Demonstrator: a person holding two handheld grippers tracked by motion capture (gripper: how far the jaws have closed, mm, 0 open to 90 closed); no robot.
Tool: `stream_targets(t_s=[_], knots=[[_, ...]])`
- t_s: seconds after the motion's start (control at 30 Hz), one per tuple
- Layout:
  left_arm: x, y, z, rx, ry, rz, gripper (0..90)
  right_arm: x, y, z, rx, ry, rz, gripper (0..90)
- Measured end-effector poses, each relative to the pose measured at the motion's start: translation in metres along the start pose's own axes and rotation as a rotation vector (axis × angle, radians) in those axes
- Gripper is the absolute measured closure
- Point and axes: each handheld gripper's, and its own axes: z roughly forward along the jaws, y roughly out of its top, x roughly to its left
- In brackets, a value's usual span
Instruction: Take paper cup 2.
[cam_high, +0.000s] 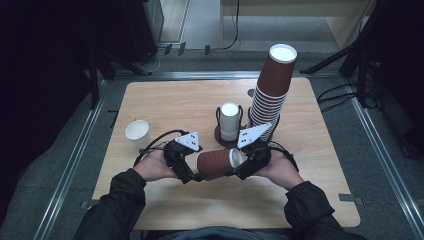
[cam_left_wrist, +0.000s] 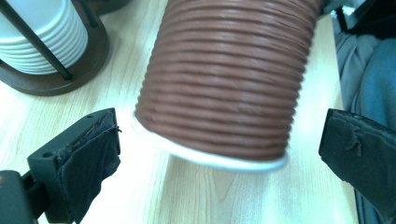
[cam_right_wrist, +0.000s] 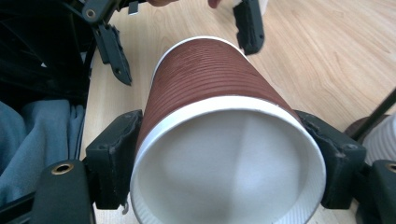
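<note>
A brown ribbed paper cup (cam_high: 215, 164) lies sideways above the table, between my two grippers. My right gripper (cam_high: 240, 162) is shut on it near the white rim, and in the right gripper view its pads (cam_right_wrist: 116, 154) press both sides of the cup (cam_right_wrist: 205, 84), whose open mouth faces that camera. My left gripper (cam_high: 195, 167) is open at the cup's base. In the left gripper view its jaws stand wide on either side of the cup (cam_left_wrist: 224, 84), with a gap on each side. The right gripper view shows the left gripper (cam_right_wrist: 182, 42) at the cup's far end.
A tall stack of brown cups (cam_high: 272, 90) leans at the back right of the wooden table (cam_high: 310, 190). Beside it a dark wire holder (cam_high: 220, 132) carries stacked white cups (cam_high: 229, 120). A single white cup (cam_high: 138, 133) stands at the left.
</note>
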Motion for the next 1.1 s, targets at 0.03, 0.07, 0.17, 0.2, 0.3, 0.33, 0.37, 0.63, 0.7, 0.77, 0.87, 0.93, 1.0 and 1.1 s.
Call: stream_targets(t_s=[0.03, 0.07, 0.17, 0.2, 0.3, 0.33, 0.37, 0.63, 0.7, 0.77, 0.87, 0.93, 1.0, 1.1], knots=[[0.0, -0.001, -0.001, -0.004, 0.0, -0.003, 0.0, 0.0, 0.0, -0.001, -0.004, -0.001, 0.003, 22.3], [0.0, -0.001, -0.002, -0.013, -0.001, -0.006, 0.0, 0.0, -0.001, -0.002, -0.014, 0.0, 0.006, 22.3], [0.0, -0.002, -0.005, -0.045, -0.013, -0.018, 0.0, -0.001, 0.0, -0.006, -0.049, 0.009, 0.005, 22.3], [0.001, -0.002, -0.005, -0.056, -0.016, -0.02, 0.0, 0.0, 0.0, -0.007, -0.056, 0.008, 0.006, 22.3], [0.002, -0.004, -0.005, -0.088, -0.03, -0.029, 0.0, 0.0, 0.0, -0.01, -0.084, 0.012, 0.007, 22.3], [0.002, -0.005, -0.005, -0.098, -0.031, -0.032, 0.0, 0.0, 0.001, -0.011, -0.096, 0.014, 0.011, 22.3], [0.002, -0.005, -0.004, -0.105, -0.034, -0.037, 0.0, 0.001, 0.001, -0.012, -0.106, 0.017, 0.01, 22.3], [0.001, -0.003, 0.0, -0.129, -0.056, -0.039, 0.0, 0.003, 0.005, -0.01, -0.166, 0.043, 0.009, 22.3], [0.001, -0.002, 0.001, -0.132, -0.061, -0.041, 0.0, 0.004, 0.007, -0.009, -0.174, 0.054, 0.013, 22.3], [0.001, -0.003, 0.001, -0.149, -0.088, -0.05, 0.0, 0.005, 0.007, -0.008, -0.192, 0.059, 0.012, 22.3], [0.001, -0.003, 0.0, -0.17, -0.098, -0.06, 0.0, 0.005, 0.008, -0.008, -0.213, 0.069, 0.019, 22.3], [0.001, -0.003, 0.001, -0.164, -0.095, -0.058, 0.0, 0.005, 0.008, -0.007, -0.229, 0.079, 0.029, 22.3], [0.0, -0.002, 0.002, -0.156, -0.087, -0.049, 0.0, 0.004, 0.008, -0.007, -0.245, 0.088, 0.039, 22.3], [-0.003, -0.001, 0.003, -0.142, -0.043, -0.027, 3.0, 0.004, 0.007, -0.005, -0.243, 0.091, 0.045, 22.4]])
